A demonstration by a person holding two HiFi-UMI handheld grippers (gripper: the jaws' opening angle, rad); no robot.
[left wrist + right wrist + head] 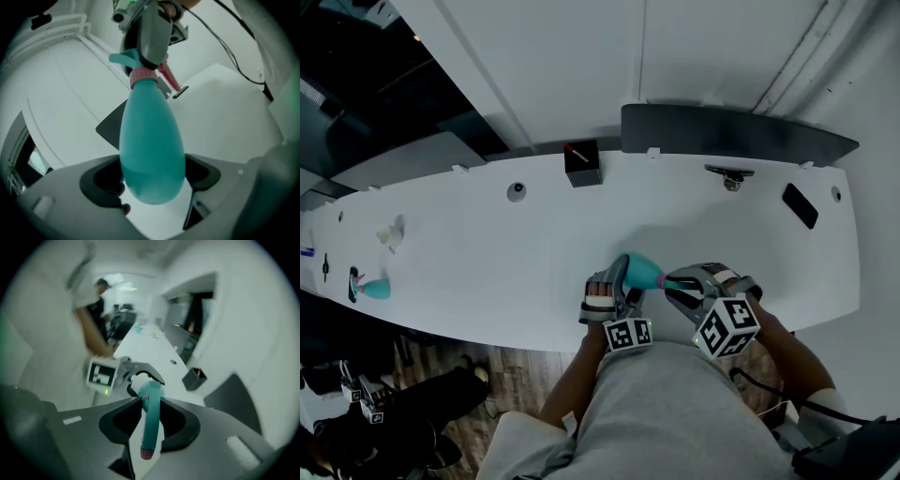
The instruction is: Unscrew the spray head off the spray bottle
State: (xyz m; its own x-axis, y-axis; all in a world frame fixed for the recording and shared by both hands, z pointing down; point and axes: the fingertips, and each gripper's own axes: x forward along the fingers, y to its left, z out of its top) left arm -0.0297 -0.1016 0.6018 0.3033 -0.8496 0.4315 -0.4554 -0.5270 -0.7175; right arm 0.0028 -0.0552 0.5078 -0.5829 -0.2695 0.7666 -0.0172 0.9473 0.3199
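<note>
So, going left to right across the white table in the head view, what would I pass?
Small teal object → round grey knob → black box → teal spray bottle → metal clip → flat black slab.

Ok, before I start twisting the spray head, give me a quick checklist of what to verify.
1. Left gripper clamped on the spray bottle body: ok.
2. Right gripper closed on the spray head: ok, pads against it.
3. Pink collar seated on the bottle neck: ok, not yet unscrewed.
4. Room to turn above the table: ok, the black box stands far off.
5. How tight the thread is: cannot tell.
</note>
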